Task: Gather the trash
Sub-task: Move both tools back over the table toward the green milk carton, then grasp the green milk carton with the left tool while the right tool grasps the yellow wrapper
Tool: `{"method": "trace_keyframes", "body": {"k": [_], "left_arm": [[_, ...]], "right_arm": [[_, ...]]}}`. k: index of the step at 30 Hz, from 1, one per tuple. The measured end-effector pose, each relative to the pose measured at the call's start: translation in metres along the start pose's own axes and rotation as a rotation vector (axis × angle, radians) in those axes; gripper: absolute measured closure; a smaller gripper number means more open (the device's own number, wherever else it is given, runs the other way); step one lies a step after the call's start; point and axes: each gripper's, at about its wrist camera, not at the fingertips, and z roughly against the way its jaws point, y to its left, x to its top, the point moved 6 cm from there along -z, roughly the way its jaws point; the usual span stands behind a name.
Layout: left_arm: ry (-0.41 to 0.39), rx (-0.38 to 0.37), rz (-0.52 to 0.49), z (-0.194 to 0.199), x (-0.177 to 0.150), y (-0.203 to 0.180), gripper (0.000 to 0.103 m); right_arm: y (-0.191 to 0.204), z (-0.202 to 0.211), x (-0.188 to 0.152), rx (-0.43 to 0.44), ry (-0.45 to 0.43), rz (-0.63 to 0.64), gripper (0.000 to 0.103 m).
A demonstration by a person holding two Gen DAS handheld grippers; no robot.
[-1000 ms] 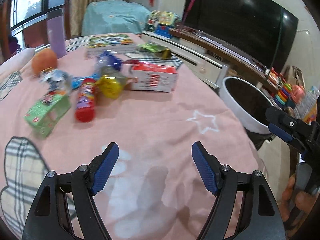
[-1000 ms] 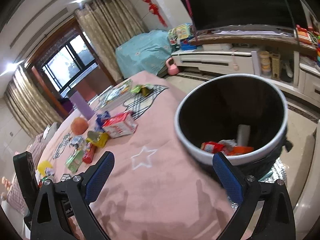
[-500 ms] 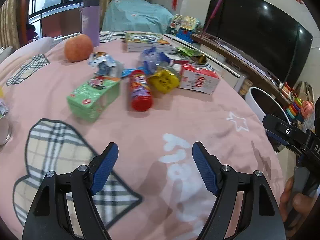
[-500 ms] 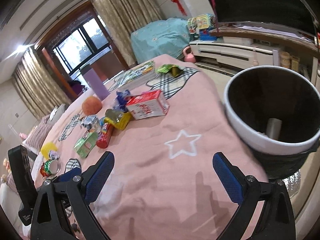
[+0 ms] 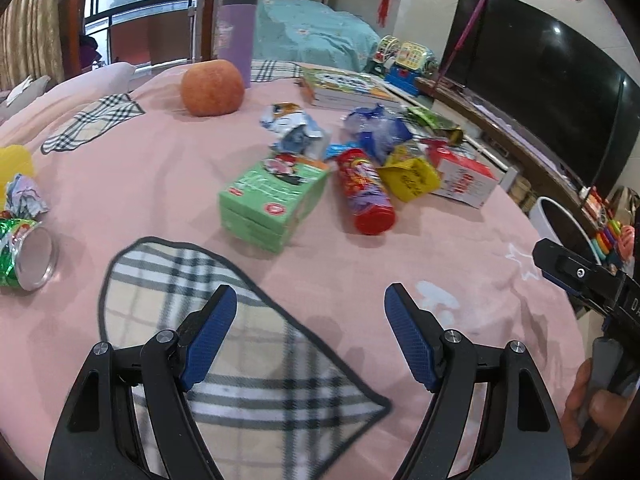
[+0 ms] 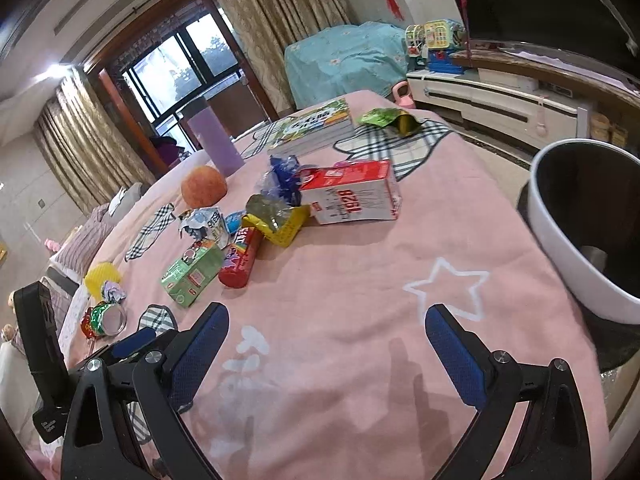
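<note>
Trash lies on a pink cloth: a green carton (image 5: 272, 200) (image 6: 192, 274), a red tube (image 5: 366, 196) (image 6: 240, 262), a yellow wrapper (image 5: 410, 176) (image 6: 280, 224), a red-white carton (image 5: 466, 184) (image 6: 352, 194), blue wrappers (image 5: 376, 128) and a crumpled foil cup (image 5: 24, 254) (image 6: 102, 320). The white bin (image 6: 580, 232) (image 5: 560, 220) stands off the table's right edge. My left gripper (image 5: 310, 332) is open and empty, near the table's front, short of the green carton. My right gripper (image 6: 326, 344) is open and empty, left of the bin.
An orange fruit (image 5: 212, 86), a purple bottle (image 5: 236, 36), a book stack (image 5: 348, 88) and a green packet (image 6: 384, 118) sit farther back. A yellow cup (image 5: 14, 164) and crumpled paper (image 5: 24, 196) are at the left. A TV cabinet (image 6: 500, 100) lines the right wall.
Both grippers have swung left, away from the bin and toward the pile of trash. The bin slid to the right edge of both views. Both jaws stayed open.
</note>
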Motion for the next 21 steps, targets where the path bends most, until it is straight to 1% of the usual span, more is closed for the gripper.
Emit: {"method": "trace_keyframes", "body": {"k": [4, 8, 15, 21], "left_arm": [[0.008, 0.015, 0.016, -0.006, 0.006, 0.017, 0.024], [0.009, 0.034, 0.007, -0.012, 0.016, 0.03, 0.024], [0.026, 0.042, -0.031, -0.029, 0.033, 0.036, 0.022], [0.029, 0.037, -0.04, -0.043, 0.046, 0.037, 0.022]], "right_arm": [[0.01, -0.013, 0.001, 0.012, 0.014, 0.013, 0.003], [0.017, -0.029, 0.005, 0.02, 0.029, 0.018, 0.003], [0.03, -0.055, 0.017, 0.03, 0.045, 0.034, 0.005], [0.036, -0.072, 0.033, 0.027, 0.044, 0.046, 0.018]]}}
